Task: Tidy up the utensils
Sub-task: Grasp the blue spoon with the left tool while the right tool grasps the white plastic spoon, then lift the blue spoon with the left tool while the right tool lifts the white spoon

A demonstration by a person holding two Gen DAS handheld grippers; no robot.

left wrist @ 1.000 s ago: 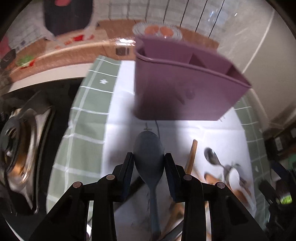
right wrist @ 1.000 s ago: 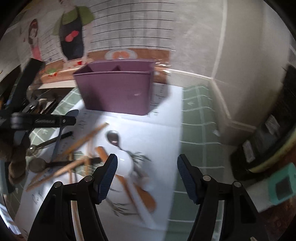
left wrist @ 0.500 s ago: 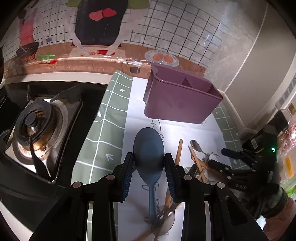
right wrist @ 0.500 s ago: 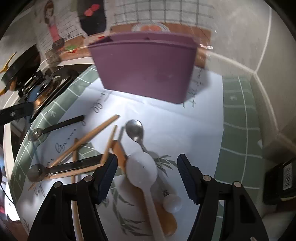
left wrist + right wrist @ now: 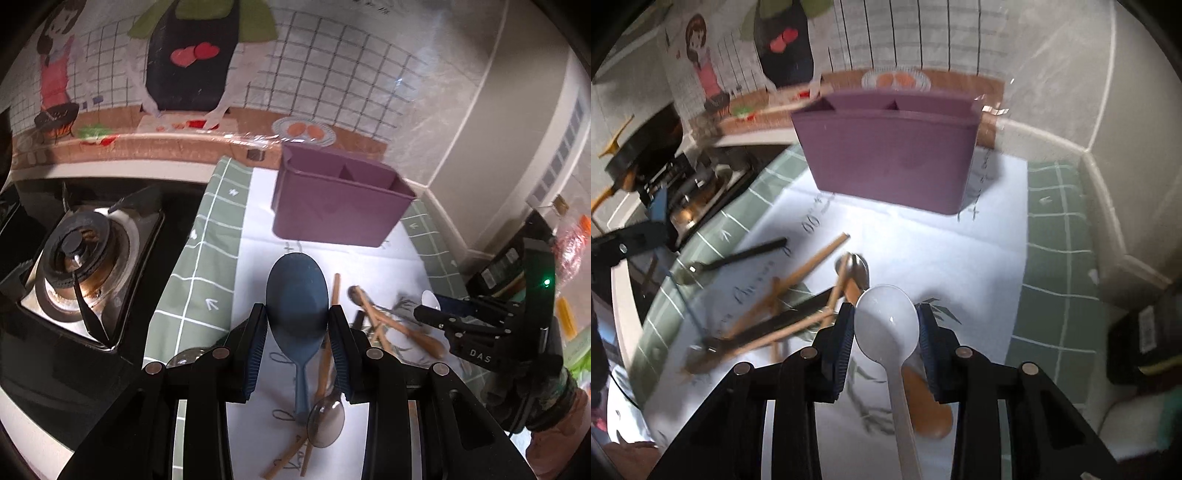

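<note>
Black metal fills my far left: the gas burner (image 5: 79, 254) sits there, beside the green checked mat (image 5: 207, 266) and the white paper sheet (image 5: 934, 254) on the surface. My left gripper (image 5: 297, 328) has its jaws pinching the bowl of the blue spoon (image 5: 297, 302), whose handle hangs down toward me above the paper. Below it lie a metal spoon (image 5: 327, 421) and wooden chopsticks (image 5: 325, 365), loose on the sheet. Ahead of the blue spoon, well apart from it, the purple caddy (image 5: 340, 203) stands upright near the wall, its compartments showing no utensils from here. Further right, the heap of wooden chopsticks, black-handled spoons (image 5: 738, 258) and a wooden spoon (image 5: 923, 398) is scattered over the paper. My right gripper (image 5: 886, 328) has just been closing its jaws, and they now press both sides of the white plastic spoon (image 5: 886, 325), bowl forward, handle running back between the fingers, just above the wooden spoon.
</note>
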